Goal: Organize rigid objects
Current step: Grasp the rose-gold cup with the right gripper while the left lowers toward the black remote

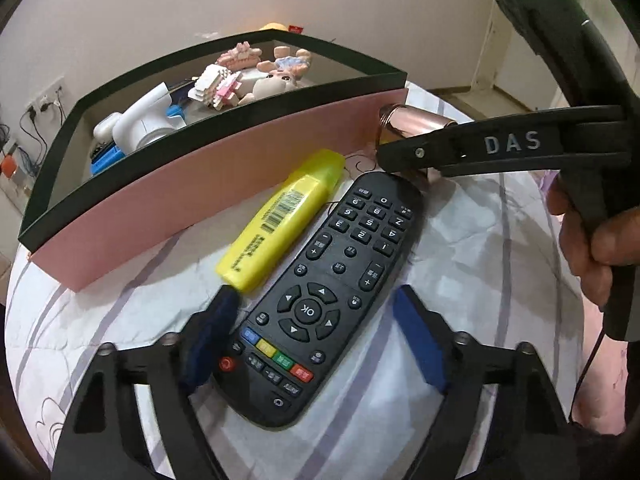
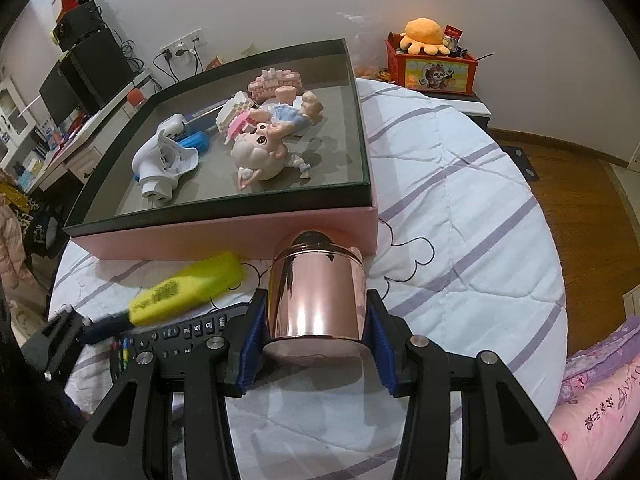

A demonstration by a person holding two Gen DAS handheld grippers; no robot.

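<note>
White quilt [image 2: 460, 208] with purple stripes under everything. Our right gripper [image 2: 316, 316] is clamped on the rose-gold canister [image 2: 316, 292]. Left gripper [image 1: 316, 340] jaws sit apart, straddling the remote [image 1: 328, 288], pads not pressing.

Left gripper [image 1: 316, 340] low over a black remote control [image 1: 328, 300] on the quilted bedspread [image 1: 460, 264], blue pads [image 1: 420, 344] straddling its coloured-button end, right one apart, left one [image 1: 212, 344] beside its edge near the yellow highlighter [image 1: 280, 224]. Highlighter alongside the remote, just before the pink box [image 1: 192, 200] (toys and a white device inside). At right, right gripper [image 1: 390, 152] clamped on a rose-gold tin [image 1: 412, 122], hand [image 1: 592, 248] on the grip.
</note>
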